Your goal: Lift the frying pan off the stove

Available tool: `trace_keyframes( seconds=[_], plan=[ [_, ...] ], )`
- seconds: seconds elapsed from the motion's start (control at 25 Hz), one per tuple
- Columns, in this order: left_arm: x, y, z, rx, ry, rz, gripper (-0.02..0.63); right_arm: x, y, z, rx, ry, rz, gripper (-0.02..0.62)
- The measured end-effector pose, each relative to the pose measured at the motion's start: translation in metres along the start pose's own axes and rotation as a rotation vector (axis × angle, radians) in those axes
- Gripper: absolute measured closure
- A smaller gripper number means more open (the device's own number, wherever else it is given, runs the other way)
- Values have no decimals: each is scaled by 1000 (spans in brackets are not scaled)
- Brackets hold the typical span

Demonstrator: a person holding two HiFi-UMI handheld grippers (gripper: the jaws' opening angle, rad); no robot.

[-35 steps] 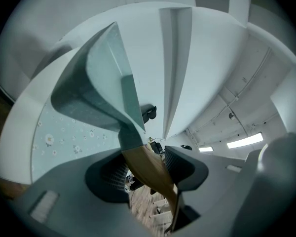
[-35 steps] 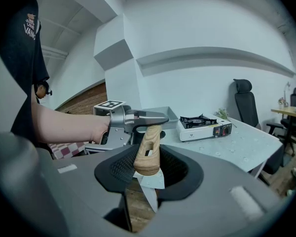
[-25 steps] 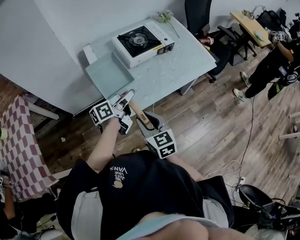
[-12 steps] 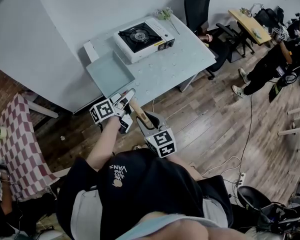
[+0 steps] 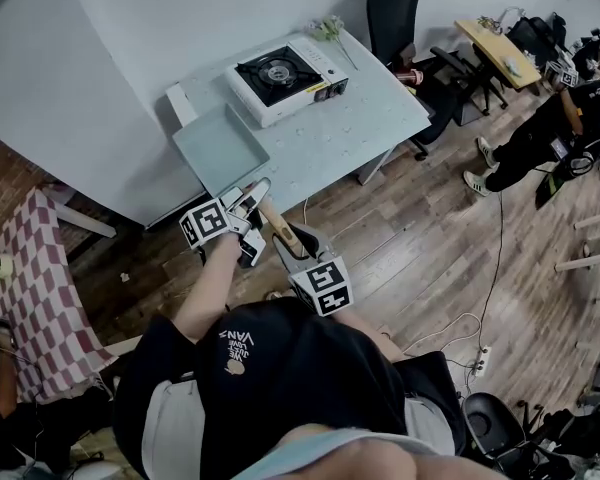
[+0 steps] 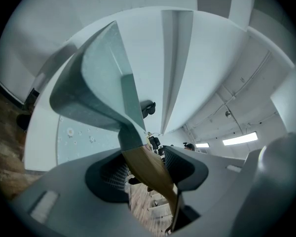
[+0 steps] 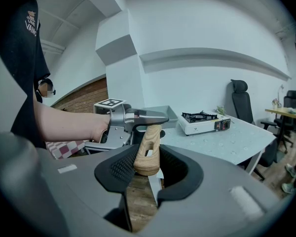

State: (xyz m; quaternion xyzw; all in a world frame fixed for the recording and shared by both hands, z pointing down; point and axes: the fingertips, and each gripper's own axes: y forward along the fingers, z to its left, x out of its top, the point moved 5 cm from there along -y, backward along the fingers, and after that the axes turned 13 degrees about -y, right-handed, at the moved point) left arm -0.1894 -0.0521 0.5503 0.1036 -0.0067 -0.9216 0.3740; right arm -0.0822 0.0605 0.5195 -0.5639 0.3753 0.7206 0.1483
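– frying pan (image 5: 220, 150): you have it off the stove (image 5: 280, 76). it is out by the near left corner of the table (image 5: 365, 133), well apart from the burner grate.

– yes, and you carry it by its wooden handle (image 5: 280, 226) with both tools. your left gripper (image 6: 146, 169) is clenched on the handle, just below where the wood meets the pan's grey neck.

– your right gripper (image 7: 148, 165) squeezes the butt end of that same handle between its dark pads (image 7: 119, 171). from there the handle rises at a tilt toward your left one.

– in your left gripper view the pan looks tipped, with its square wall ahead of the jaws and the spotted tabletop behind it.

– whether the pan's bottom touches the table, we cannot tell you. your head view only shows it overlapping that corner.

– the stove sits at the far side of the table, near the wall, with its black grate showing.

– further out, a black office chair (image 5: 395, 18) stands past the table's far right corner. wooden floor (image 5: 420, 258) lies under your arms.

– a checked cloth (image 5: 35, 288) is off to your left. another person (image 5: 560, 118) stands at the right, near a wooden desk (image 5: 500, 53).
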Motion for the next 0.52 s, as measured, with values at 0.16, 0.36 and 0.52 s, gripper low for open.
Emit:
trace_keyframes(
  seconds=[0.16, 0.36, 0.52],
  plan=[
    [-1, 2, 0, 3, -2, 0, 400, -1, -1, -2, 2, 0, 1, 463],
    [-1, 4, 0, 5, -5, 1, 400, 0, -1, -5, 3, 3, 3, 463],
    [0, 6, 1, 6, -4, 1, 400, -1, 0, -6, 5, 3, 5, 463]
  ],
)
